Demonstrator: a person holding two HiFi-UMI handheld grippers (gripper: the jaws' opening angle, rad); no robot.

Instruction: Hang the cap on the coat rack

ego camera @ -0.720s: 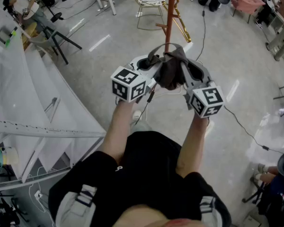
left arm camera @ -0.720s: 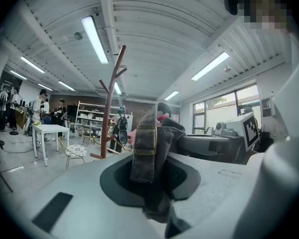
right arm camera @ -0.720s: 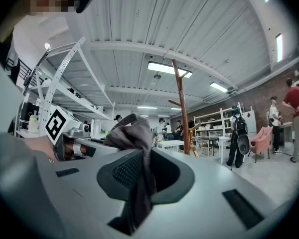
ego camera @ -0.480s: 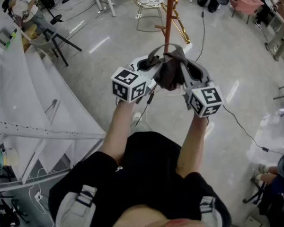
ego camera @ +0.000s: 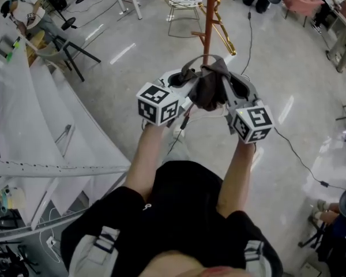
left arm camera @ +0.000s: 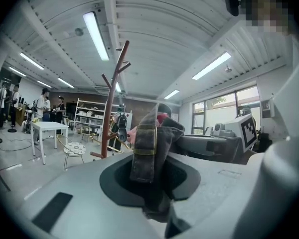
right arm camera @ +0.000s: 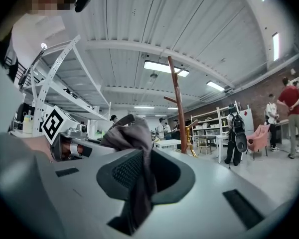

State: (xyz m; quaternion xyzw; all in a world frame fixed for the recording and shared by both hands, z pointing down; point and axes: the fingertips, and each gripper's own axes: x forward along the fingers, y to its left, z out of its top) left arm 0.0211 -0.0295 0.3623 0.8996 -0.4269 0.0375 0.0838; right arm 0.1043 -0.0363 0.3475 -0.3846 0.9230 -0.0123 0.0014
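Grey-brown cap (ego camera: 207, 92), possibly denim, clamped by tongs (ego camera: 186, 81) (ego camera: 229, 85)

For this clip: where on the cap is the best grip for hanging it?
Probably as now: left hand-held gripper on the buckled strap, right hand-held gripper on the cloth opposite, each from its own side. That holds the limp cap spread for the coat rack.

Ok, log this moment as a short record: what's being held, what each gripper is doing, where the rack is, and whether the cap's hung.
held item: dark cap, bunched between both grippers
left gripper: fingers shut on the cap, at its buckled strap
right gripper: fingers shut on the cap's fabric
coat rack: red-brown pole, upright, ahead of the grippers
cap on rack: not yet
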